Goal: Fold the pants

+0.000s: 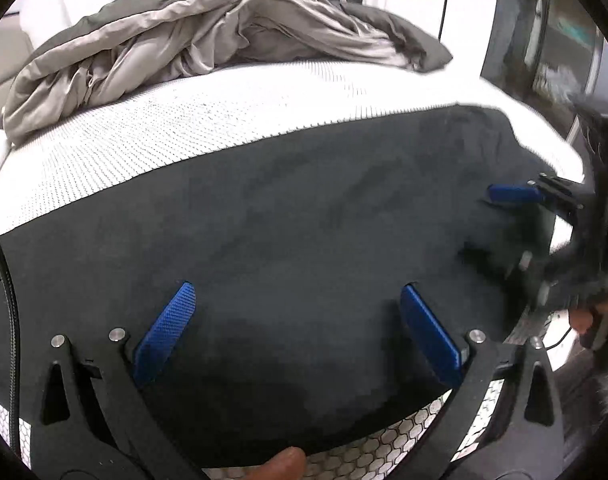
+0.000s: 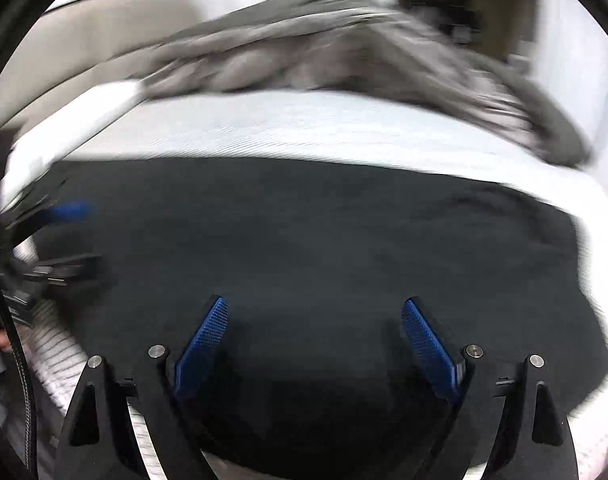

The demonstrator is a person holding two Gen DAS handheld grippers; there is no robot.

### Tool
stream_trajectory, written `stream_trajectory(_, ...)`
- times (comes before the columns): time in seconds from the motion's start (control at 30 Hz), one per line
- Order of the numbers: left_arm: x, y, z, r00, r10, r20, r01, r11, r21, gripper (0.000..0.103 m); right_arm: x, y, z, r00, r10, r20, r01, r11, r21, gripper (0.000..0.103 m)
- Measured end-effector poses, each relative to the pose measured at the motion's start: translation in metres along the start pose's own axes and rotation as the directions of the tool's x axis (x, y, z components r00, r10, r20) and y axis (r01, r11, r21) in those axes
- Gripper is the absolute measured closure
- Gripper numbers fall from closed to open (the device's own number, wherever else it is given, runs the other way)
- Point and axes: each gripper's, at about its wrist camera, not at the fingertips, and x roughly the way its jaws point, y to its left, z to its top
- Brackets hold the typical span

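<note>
Both my hand-held grippers hover open over the dark pants spread on the bed.

My left hand-held gripper (image 1: pixel 296 300) has its blue pads wide apart with nothing between them, above the pants (image 1: pixel 304 216); my right hand-held gripper (image 2: pixel 314 316) is likewise spread and empty over the same cloth. The pants lie flat across the near part of the bed (image 1: pixel 144 136), whose white, finely textured mattress is bare beyond them. Farther back a crumpled grey duvet (image 1: pixel 176 40) is heaped on the mattress. Behind it are pale walls and a dark opening (image 2: pixel 460 4) at the right; the right view is blurred.
</note>
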Motion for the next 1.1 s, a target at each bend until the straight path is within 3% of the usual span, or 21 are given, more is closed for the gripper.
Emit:
stream_trajectory(0.03, 0.003, -0.004, -0.003, 1.0, 0.009, -0.014, -0.009, 1.0, 0.002, 0.001, 0.009, 0.013, -0.003, 0.999, 0.025, -0.024, -0.025, 0.999, -0.027, 0.013)
stream_trajectory(0.13, 0.014, -0.007, -0.016, 0.997, 0.035, -0.071, -0.036, 0.999, -0.018, 0.001, 0.018, 0.036, -0.023, 0.999, -0.016, -0.038, 0.012, 0.995, -0.102, 0.013)
stream_trajectory(0.2, 0.015, -0.01, -0.018, 0.997, 0.024, -0.069, -0.027, 0.999, -0.036, 0.001, 0.011, 0.025, -0.03, 0.999, -0.047, -0.026, 0.044, 0.994, -0.104, 0.012)
stream_trajectory(0.3, 0.018, -0.004, -0.017, 0.997, 0.021, -0.079, -0.026, 0.998, -0.056, 0.001, 0.007, -0.017, -0.039, 0.983, -0.184, -0.016, 0.182, 0.98, -0.082, 0.009)
stream_trajectory(0.4, 0.021, 0.002, -0.016, 0.996, 0.025, -0.088, -0.031, 0.997, -0.067, 0.001, -0.004, -0.08, -0.05, 0.936, -0.35, -0.045, 0.352, 0.935, 0.053, 0.007)
stream_trajectory(0.43, 0.021, 0.001, -0.017, 0.995, 0.03, -0.09, -0.036, 0.997, -0.066, 0.0, -0.007, -0.104, -0.054, 0.908, -0.413, -0.076, 0.42, 0.899, 0.123, 0.007)
stream_trajectory(0.47, 0.021, 0.0, -0.017, 0.995, 0.037, -0.094, -0.043, 0.997, -0.067, 0.0, -0.01, -0.117, -0.056, 0.892, -0.442, -0.096, 0.452, 0.877, 0.163, 0.007)
stream_trajectory(0.5, 0.021, 0.001, -0.015, 0.995, 0.039, -0.097, -0.046, 0.996, -0.07, 0.0, -0.003, -0.139, -0.043, 0.89, -0.444, -0.108, 0.457, 0.866, 0.201, 0.007)
stream_trajectory(0.53, 0.022, 0.001, -0.014, 0.994, 0.042, -0.1, -0.049, 0.996, -0.074, 0.0, -0.005, -0.145, -0.042, 0.901, -0.422, -0.105, 0.434, 0.868, 0.239, 0.007)
stream_trajectory(0.6, 0.023, 0.001, -0.012, 0.993, 0.048, -0.108, -0.057, 0.995, -0.081, 0.0, -0.008, -0.14, -0.034, 0.896, -0.436, -0.088, 0.443, 0.861, 0.25, 0.007)
stream_trajectory(0.73, 0.026, -0.002, -0.01, 0.991, 0.066, -0.119, -0.076, 0.994, -0.082, 0.0, -0.01, -0.095, -0.01, 0.916, -0.4, 0.01, 0.394, 0.906, 0.157, 0.007)
stream_trajectory(0.8, 0.027, -0.002, -0.008, 0.989, 0.073, -0.127, -0.084, 0.993, -0.085, 0.0, 0.0, -0.071, 0.006, 0.946, -0.321, 0.04, 0.316, 0.944, 0.093, 0.007)
stream_trajectory(0.87, 0.029, -0.002, -0.006, 0.988, 0.077, -0.133, -0.088, 0.992, -0.086, 0.0, 0.013, -0.046, 0.014, 0.976, -0.216, 0.018, 0.215, 0.975, 0.054, 0.007)
stream_trajectory(0.97, 0.03, -0.002, -0.004, 0.987, 0.076, -0.143, -0.089, 0.992, -0.087, 0.0, 0.033, -0.027, 0.017, 0.995, -0.088, -0.041, 0.088, 0.996, 0.005, 0.007)
stream_trajectory(1.1, 0.032, -0.001, -0.003, 0.986, 0.077, -0.151, -0.091, 0.992, -0.09, 0.0, 0.041, -0.045, 0.02, 0.982, -0.18, -0.059, 0.181, 0.983, 0.014, 0.007)
